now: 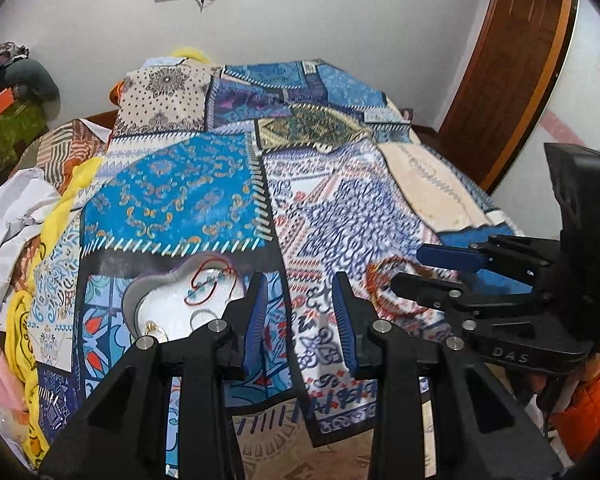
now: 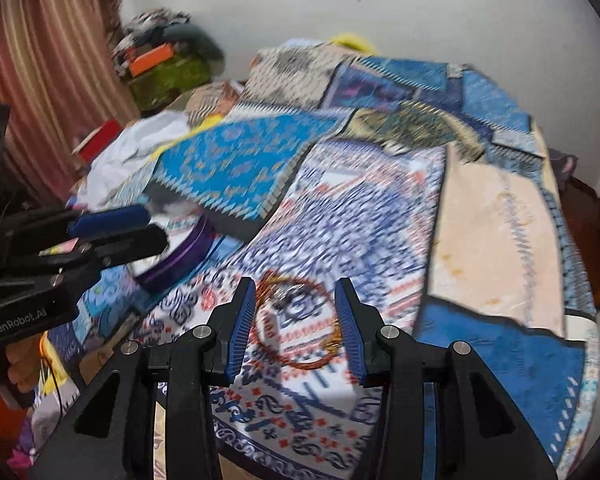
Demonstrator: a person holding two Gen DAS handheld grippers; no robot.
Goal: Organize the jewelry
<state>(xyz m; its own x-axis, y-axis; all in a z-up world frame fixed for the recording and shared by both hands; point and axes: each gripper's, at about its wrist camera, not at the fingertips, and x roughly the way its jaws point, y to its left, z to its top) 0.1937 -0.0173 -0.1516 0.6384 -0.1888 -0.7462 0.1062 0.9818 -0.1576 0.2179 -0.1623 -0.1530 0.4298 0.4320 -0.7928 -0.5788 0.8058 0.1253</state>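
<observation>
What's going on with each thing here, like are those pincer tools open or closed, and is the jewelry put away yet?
Left gripper: open, empty, beside the box.
Right gripper: open, low over the bangles, not gripping.
Bangles: loose on the blanket, outside the box.
Heart-shaped box: open, red cord bracelet and other pieces inside.
Door: closed.

home bedroom, patchwork bedspread [image 1: 204,184] over bed, wooden door [image 1: 512,68], striped curtain [image 2: 48,80], piled clothes [image 1: 12,208]

On the bed [image 1: 188,184], a bangle [image 2: 298,320] lies at 3 o'clock of the tray [image 1: 140,300], which holds cord jewelry [image 1: 210,284].
</observation>
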